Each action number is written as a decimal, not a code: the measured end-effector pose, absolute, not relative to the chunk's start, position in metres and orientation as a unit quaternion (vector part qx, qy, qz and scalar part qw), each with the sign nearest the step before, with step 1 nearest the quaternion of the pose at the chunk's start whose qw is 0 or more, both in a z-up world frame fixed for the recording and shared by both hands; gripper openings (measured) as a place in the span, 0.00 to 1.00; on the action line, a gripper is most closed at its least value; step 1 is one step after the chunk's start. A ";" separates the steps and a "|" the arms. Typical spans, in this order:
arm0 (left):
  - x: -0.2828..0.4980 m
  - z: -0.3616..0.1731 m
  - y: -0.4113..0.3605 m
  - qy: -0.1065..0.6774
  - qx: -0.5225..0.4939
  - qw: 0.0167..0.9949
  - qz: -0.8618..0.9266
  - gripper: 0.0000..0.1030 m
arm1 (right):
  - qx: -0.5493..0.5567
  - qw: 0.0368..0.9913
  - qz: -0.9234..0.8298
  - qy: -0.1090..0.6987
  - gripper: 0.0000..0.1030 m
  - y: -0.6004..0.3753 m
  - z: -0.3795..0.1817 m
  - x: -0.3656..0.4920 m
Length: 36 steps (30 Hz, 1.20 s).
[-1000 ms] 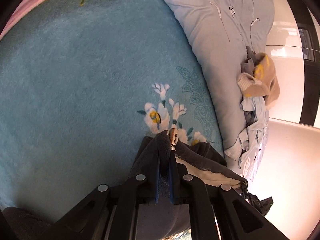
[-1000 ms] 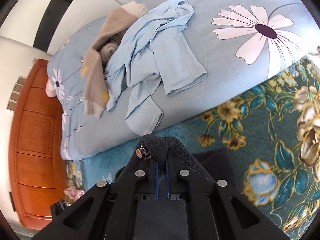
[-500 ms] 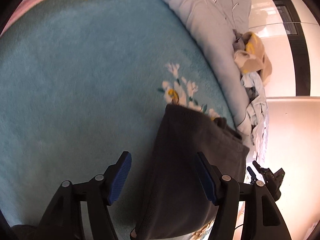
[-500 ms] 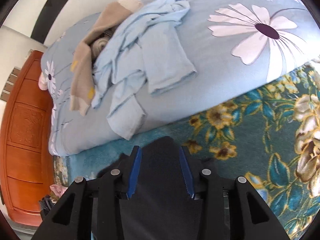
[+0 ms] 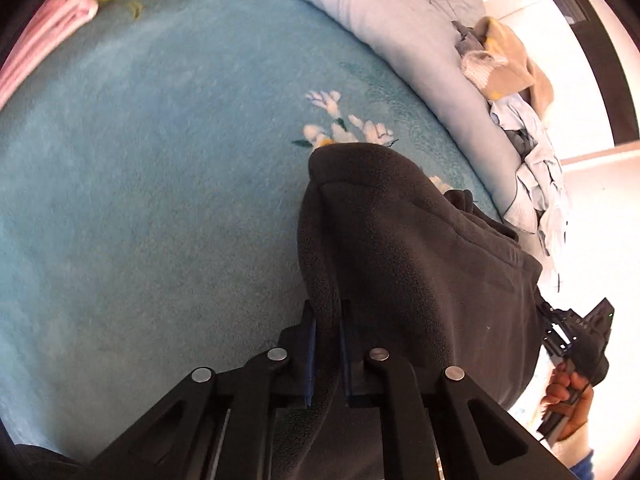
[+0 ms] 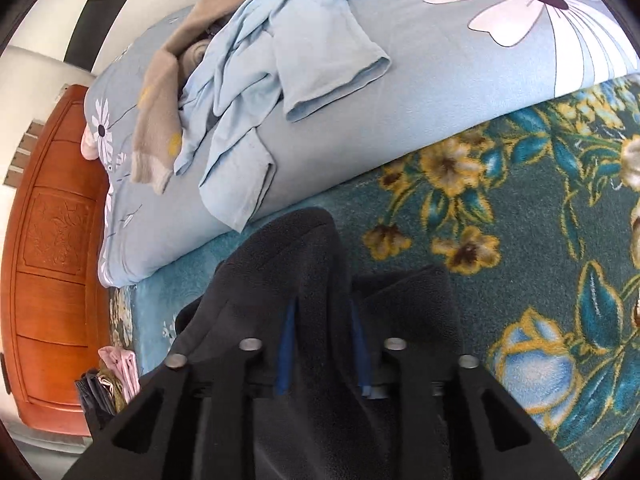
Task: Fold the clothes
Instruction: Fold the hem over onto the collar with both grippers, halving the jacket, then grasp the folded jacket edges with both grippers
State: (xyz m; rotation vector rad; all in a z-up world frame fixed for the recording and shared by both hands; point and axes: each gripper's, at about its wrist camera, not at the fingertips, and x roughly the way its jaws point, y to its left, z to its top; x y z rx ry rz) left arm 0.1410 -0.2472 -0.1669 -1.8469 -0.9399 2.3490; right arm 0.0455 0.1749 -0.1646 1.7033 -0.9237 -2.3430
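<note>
A dark grey fleece garment (image 5: 408, 248) lies folded on the teal floral carpet (image 5: 140, 184). My left gripper (image 5: 326, 320) is shut on the garment's left folded edge, fabric pinched between the blue pads. In the right wrist view the same garment (image 6: 288, 272) bulges up between my right gripper's (image 6: 322, 312) fingers, which stand partly apart around a thick fold of it. The hand holding the right gripper (image 5: 576, 364) shows at the far right of the left wrist view.
A blue flowered duvet (image 6: 460, 92) lies beyond the garment, with a light blue shirt (image 6: 280, 64) and a beige sweater (image 6: 160, 108) piled on it. An orange wooden cabinet (image 6: 48, 240) stands at left. Pink cloth (image 5: 44, 44) lies on the carpet's far left.
Both grippers released the garment's zipper end, opened, and moved to new spots. The left has now shut on the folded edge; the right has narrowed around a thick fold.
</note>
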 end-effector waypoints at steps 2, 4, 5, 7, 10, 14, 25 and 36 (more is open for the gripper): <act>0.143 -0.148 -0.249 -0.293 -0.567 0.004 0.770 0.08 | 0.548 0.066 -0.781 -0.292 0.10 0.172 -0.150 0.050; 0.146 -0.120 -0.255 -0.298 -0.530 0.017 0.794 0.08 | 0.525 0.080 -0.796 -0.291 0.10 0.175 -0.131 0.055; 0.145 -0.112 -0.256 -0.299 -0.520 0.022 0.800 0.08 | 0.507 0.086 -0.805 -0.297 0.10 0.181 -0.118 0.058; 0.142 -0.098 -0.258 -0.299 -0.504 0.032 0.810 0.08 | 0.487 0.084 -0.817 -0.299 0.09 0.192 -0.105 0.060; 0.127 -0.120 -0.249 -0.263 -0.532 0.016 0.805 0.09 | 0.488 0.061 -0.818 -0.297 0.09 0.202 -0.112 0.059; 0.126 -0.164 -0.259 -0.284 -0.581 -0.009 0.763 0.09 | 0.526 0.019 -0.793 -0.308 0.09 0.213 -0.154 0.053; 0.161 -0.141 -0.272 -0.381 -0.536 0.063 0.750 0.71 | 0.516 0.086 -0.786 -0.331 0.50 0.232 -0.146 0.076; 0.211 -0.197 -0.246 -0.493 -0.572 0.009 0.656 0.82 | 0.497 0.086 -0.723 -0.473 0.74 0.279 -0.194 0.203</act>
